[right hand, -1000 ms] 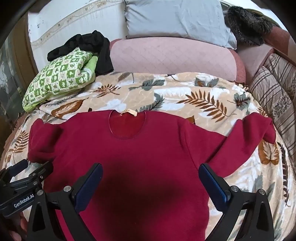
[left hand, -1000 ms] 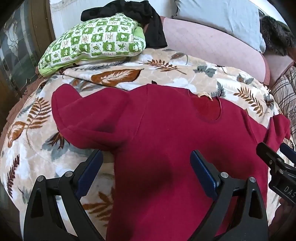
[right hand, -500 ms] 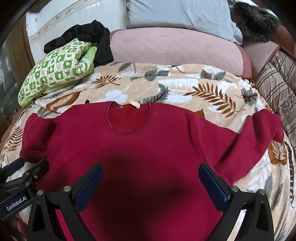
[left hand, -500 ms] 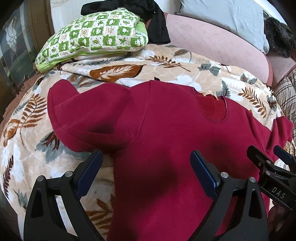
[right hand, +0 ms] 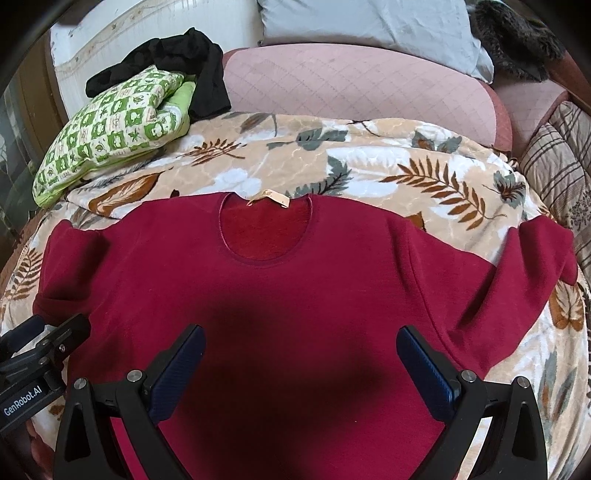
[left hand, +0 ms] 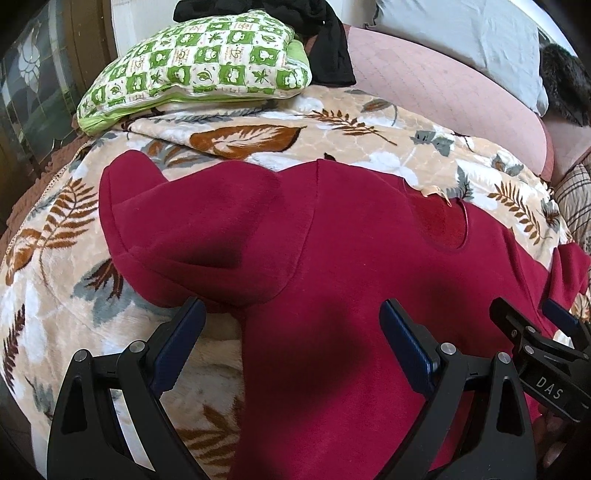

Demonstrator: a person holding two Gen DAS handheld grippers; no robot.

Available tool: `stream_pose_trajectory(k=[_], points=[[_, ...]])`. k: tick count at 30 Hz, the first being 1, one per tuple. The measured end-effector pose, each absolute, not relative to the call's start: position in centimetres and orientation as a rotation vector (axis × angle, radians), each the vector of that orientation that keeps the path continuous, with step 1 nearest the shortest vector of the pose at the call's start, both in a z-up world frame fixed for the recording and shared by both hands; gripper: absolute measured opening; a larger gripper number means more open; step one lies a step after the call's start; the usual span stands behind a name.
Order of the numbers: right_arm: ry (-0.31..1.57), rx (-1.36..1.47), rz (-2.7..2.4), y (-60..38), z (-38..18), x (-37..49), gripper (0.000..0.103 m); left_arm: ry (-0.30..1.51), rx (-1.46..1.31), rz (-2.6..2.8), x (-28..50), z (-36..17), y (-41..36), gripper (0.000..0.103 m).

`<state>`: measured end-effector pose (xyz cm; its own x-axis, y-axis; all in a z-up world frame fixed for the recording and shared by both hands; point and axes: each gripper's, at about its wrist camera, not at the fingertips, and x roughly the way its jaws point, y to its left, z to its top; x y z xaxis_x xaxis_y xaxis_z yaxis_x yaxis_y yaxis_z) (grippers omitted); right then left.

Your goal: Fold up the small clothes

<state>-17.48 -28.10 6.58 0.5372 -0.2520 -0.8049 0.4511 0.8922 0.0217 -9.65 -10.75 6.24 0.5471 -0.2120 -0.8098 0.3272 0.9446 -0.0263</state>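
Observation:
A dark red sweater (right hand: pixel 295 288) lies spread flat, front up, on a leaf-print blanket (right hand: pixel 369 166), neck hole away from me. Its left sleeve (left hand: pixel 192 236) is bunched and folded near the shoulder; its right sleeve (right hand: pixel 532 258) stretches out to the right. My left gripper (left hand: pixel 291 332) is open and empty, hovering above the sweater's left side near the armpit. My right gripper (right hand: pixel 301 354) is open and empty above the middle of the body. Each gripper shows at the edge of the other's view: the right one (left hand: pixel 543 332), the left one (right hand: pixel 44 339).
A green-and-white patterned pillow (left hand: pixel 195 70) and a black garment (left hand: pixel 328 48) lie at the back left. A pink quilted cushion (right hand: pixel 351 81), a grey pillow (right hand: pixel 369 22) and dark fur (right hand: pixel 513 33) are behind. A plaid cushion (right hand: pixel 561 162) is at the right.
Both grippers have moved forward and lower over the sweater, which looks larger. Both stay open. The sweater has not moved.

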Motion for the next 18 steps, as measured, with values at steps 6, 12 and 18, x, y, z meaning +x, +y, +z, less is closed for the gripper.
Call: stream_pose_trajectory(k=[6,12,18], points=[[0.913,0.242,-0.421,-27.9,6.6,-17.3,0.103,0.938,0.144,-0.32,-9.8,6.2,-11.0,0.095],[0.911,0.256,-0.412,-27.8,6.6,-17.2,0.103,0.933,0.134,-0.31,-9.6,6.4,-10.4,0.095],[0.914,0.25,-0.409,-27.4,6.3,-16.9,0.103,0.935,0.125,-0.301,-9.3,6.5,-9.9,0.095]])
